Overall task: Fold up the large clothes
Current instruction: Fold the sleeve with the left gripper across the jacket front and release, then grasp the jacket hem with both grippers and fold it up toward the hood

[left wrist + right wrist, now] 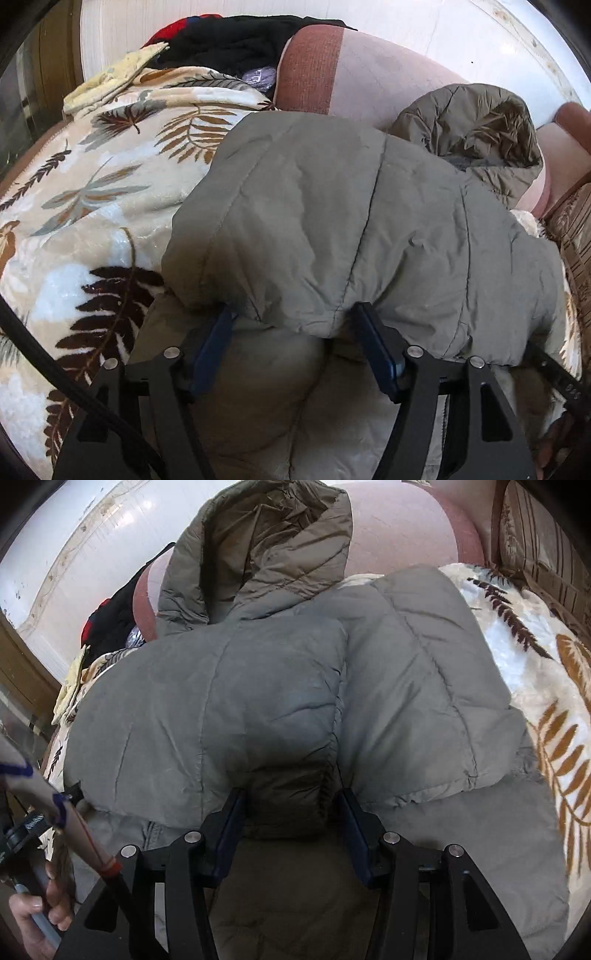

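Leaf-print blanket (92, 206), pink sofa back (369, 74) (dark clothes (229, 44) piled).

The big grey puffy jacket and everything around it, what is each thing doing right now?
Grey puffer jacket: lying on the blanket, both sleeves folded across its body.
Hood: open, lying flat against the sofa back.
Leaf-pattern blanket: spread out under the jacket.
Dark clothes: piled up, unfolded.
Left gripper: open, jacket fabric between its fingers.
Right gripper: jaws around a sleeve end; grip unclear.
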The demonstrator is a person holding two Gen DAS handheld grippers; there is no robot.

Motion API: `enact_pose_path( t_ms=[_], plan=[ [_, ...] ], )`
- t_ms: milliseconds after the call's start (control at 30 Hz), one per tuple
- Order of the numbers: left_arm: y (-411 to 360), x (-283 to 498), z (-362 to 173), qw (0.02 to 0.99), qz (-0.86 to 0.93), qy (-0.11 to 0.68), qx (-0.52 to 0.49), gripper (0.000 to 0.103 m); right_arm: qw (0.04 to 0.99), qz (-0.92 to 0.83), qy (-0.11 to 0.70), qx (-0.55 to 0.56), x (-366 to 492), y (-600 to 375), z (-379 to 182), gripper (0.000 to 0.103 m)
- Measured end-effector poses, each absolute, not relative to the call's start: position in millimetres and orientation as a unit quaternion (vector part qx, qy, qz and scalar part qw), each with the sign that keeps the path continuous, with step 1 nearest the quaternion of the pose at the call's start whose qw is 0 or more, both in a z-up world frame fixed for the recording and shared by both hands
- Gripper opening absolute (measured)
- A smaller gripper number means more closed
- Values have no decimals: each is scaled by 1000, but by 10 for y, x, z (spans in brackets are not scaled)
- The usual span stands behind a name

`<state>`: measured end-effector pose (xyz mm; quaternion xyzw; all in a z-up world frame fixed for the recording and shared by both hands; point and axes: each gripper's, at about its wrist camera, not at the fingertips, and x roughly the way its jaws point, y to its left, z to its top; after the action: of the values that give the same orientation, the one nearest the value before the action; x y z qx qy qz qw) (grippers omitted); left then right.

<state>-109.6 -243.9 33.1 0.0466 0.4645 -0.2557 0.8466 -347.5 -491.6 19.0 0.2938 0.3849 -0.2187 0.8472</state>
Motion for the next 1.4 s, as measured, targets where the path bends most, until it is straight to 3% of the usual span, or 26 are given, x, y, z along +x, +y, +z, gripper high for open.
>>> enact_pose_path(
  t_ms=[200, 333, 467, 700, 800, 1000, 1400],
  plan=[
    [-2437, -1269, 455, 862, -260, 431, 51, 69, 849, -227, 385, 280, -3460, -4846, 220, 59],
    [-2477, -1537, 738, 887, -275, 366, 65, 69, 850, -238, 363, 300, -3600, -4851, 376, 59],
    [-2610, -1842, 864, 895, -299, 318, 88, 69, 868, -281, 326, 247, -3737, -4717, 620, 59],
    [-2970, -1957, 520, 878, -294, 343, 158, 69, 871, -243, 347, 249, -3587, -4677, 505, 60],
    [-3005, -1868, 391, 870, -283, 370, 161, 70, 844, -247, 398, 261, -3480, -4762, 252, 61],
    [-3001, -1839, 330, 866, -285, 378, 161, 70, 843, -245, 404, 257, -3474, -4729, 227, 63],
    [-3018, -1853, 306, 861, -291, 382, 168, 73, 870, -243, 311, 296, -3765, -4837, 548, 64]
  ],
)
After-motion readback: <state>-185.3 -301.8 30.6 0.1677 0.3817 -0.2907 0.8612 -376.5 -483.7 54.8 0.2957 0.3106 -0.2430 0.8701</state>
